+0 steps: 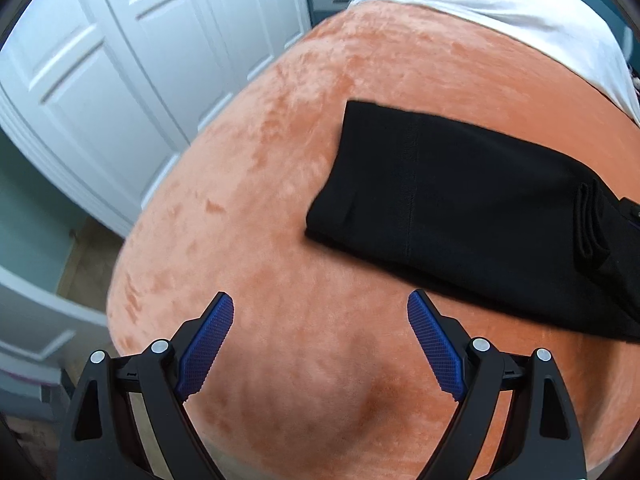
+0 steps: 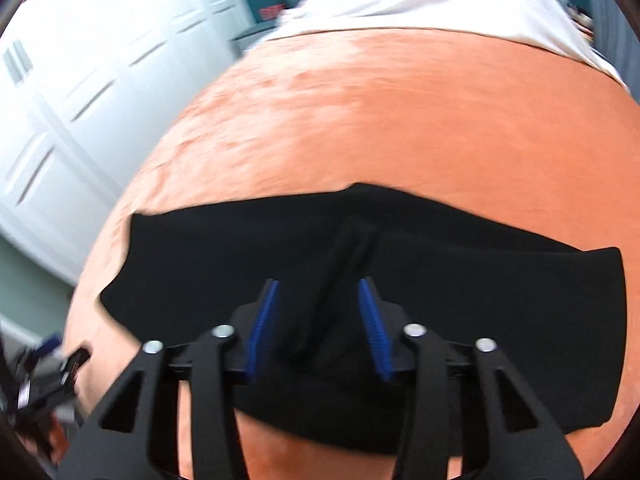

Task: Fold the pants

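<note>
black folded pants are laid on the orange bed; the left hand-held gripper is spread wide over bare cover, the right hand-held gripper is parted around a raised fold.

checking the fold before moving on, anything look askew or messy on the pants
Mostly tidy. The black pants lie folded on the orange blanket, but a raised ridge of fabric bunches up between the right gripper's blue pads, so that spot isn't flat.
</note>
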`<action>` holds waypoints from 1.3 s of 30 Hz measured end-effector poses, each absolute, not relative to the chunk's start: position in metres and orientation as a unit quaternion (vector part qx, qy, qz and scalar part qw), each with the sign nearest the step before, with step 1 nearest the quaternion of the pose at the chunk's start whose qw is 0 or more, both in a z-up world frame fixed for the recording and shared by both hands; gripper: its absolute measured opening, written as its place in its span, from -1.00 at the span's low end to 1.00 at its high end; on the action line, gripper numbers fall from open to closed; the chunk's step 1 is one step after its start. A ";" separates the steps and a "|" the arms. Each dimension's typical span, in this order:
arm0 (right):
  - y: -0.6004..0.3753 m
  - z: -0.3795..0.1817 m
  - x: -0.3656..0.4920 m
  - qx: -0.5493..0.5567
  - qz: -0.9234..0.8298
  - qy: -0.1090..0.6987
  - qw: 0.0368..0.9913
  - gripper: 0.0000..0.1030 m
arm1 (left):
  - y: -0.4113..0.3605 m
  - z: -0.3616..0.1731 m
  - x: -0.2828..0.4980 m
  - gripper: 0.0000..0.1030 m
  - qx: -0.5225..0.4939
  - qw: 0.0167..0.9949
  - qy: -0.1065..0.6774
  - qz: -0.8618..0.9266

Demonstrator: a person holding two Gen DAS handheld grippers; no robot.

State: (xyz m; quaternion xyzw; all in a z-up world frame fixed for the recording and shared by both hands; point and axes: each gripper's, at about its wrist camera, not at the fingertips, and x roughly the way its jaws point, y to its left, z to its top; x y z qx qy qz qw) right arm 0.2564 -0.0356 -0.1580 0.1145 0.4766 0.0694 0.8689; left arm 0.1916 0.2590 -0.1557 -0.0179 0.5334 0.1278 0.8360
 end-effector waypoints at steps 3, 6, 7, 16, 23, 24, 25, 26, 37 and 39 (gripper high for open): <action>-0.031 -0.207 0.285 0.068 0.035 0.544 0.836 -0.41 | 0.258 -0.155 0.190 0.68 -0.045 0.833 0.539 0.115; -0.017 -0.202 0.284 0.023 0.030 0.526 0.850 -0.41 | 0.253 -0.148 0.190 0.68 -0.038 0.838 0.532 0.112; -0.021 -0.191 0.280 0.042 0.035 0.510 0.858 -0.43 | 0.250 -0.147 0.191 0.68 -0.036 0.840 0.531 0.107; -0.158 -0.184 0.211 0.137 -0.099 0.470 0.866 -0.42 | 0.163 -0.114 0.220 0.68 -0.008 0.865 0.502 0.019; -0.237 -0.177 0.156 0.180 -0.118 0.451 0.866 -0.35 | 0.068 -0.115 0.243 0.68 0.032 0.866 0.499 -0.021; -0.238 -0.171 0.144 0.163 -0.122 0.442 0.874 -0.25 | 0.058 -0.117 0.246 0.68 0.038 0.865 0.500 -0.023; -0.238 -0.171 0.136 0.138 -0.129 0.440 0.878 -0.13 | 0.048 -0.121 0.250 0.68 0.043 0.863 0.502 -0.025; -0.234 -0.175 0.127 0.103 -0.139 0.443 0.879 -0.11 | 0.037 -0.125 0.254 0.68 0.048 0.861 0.506 -0.025; -0.238 -0.216 0.119 0.049 -0.077 0.448 0.889 -0.09 | -0.049 -0.182 0.274 0.68 0.104 0.831 0.546 -0.014; -0.242 -0.211 0.101 0.049 -0.060 0.444 0.893 -0.05 | -0.048 -0.187 0.272 0.68 0.100 0.830 0.549 -0.012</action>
